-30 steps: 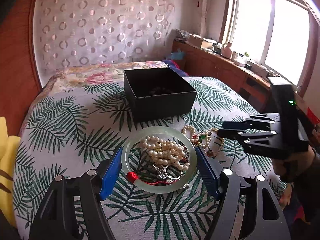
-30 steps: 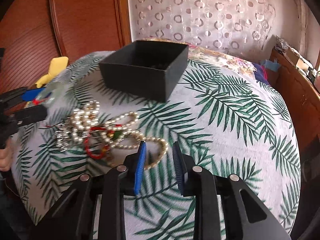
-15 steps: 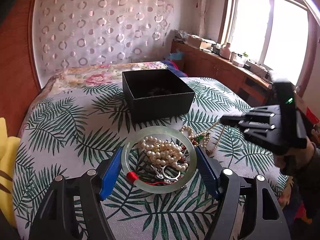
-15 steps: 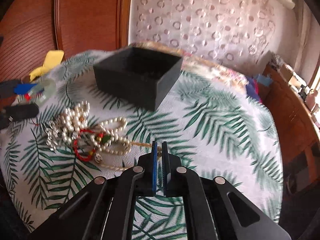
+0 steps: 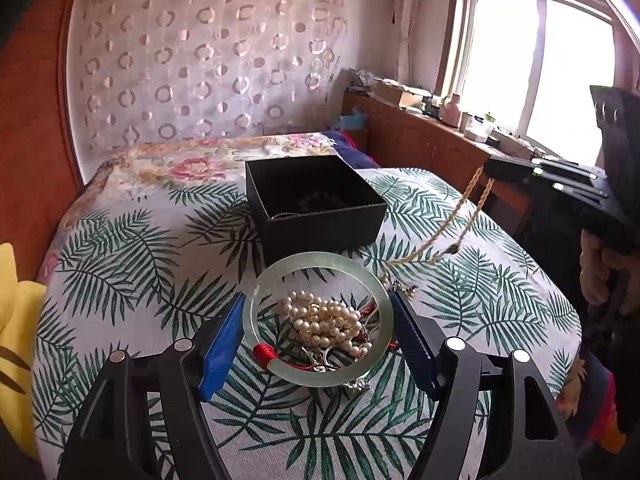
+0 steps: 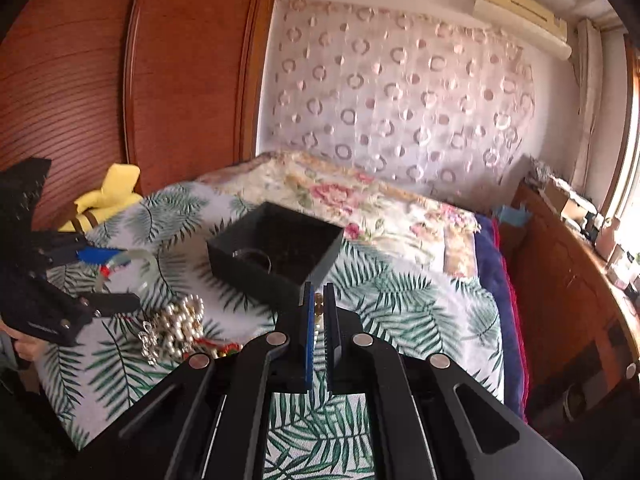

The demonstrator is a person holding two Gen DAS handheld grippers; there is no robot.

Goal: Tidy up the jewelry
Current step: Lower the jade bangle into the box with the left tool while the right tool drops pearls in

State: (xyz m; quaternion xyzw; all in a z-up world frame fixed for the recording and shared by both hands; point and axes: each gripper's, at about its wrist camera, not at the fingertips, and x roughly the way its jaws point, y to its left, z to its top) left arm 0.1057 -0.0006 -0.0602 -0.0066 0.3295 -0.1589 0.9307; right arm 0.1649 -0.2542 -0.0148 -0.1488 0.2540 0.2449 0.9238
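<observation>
My left gripper [image 5: 318, 320] is shut on a pale green jade bangle [image 5: 276, 276] and holds it above a pile of pearl strands [image 5: 324, 322] on the palm-print bedspread [image 5: 132, 264]. My right gripper [image 6: 319, 294] is shut on a gold rope chain [image 5: 452, 224], which hangs from its tips [image 5: 492, 168] down toward the pile. An open black box [image 5: 316, 204] stands behind the pile, with dark beads inside. In the right wrist view the box [image 6: 276, 256] lies just beyond the fingers, and the chain [image 6: 318, 308] shows between them.
A yellow cushion [image 5: 16, 320] lies at the bed's left edge. A wooden cabinet [image 5: 432, 148] with clutter runs under the window on the right. A wooden wardrobe [image 6: 120, 80] stands left of the bed. The floral quilt [image 6: 360, 200] covers the far end.
My right gripper closed on the gold chain and lifted it up and away from the pile. My left gripper kept the bangle and rose slightly.
</observation>
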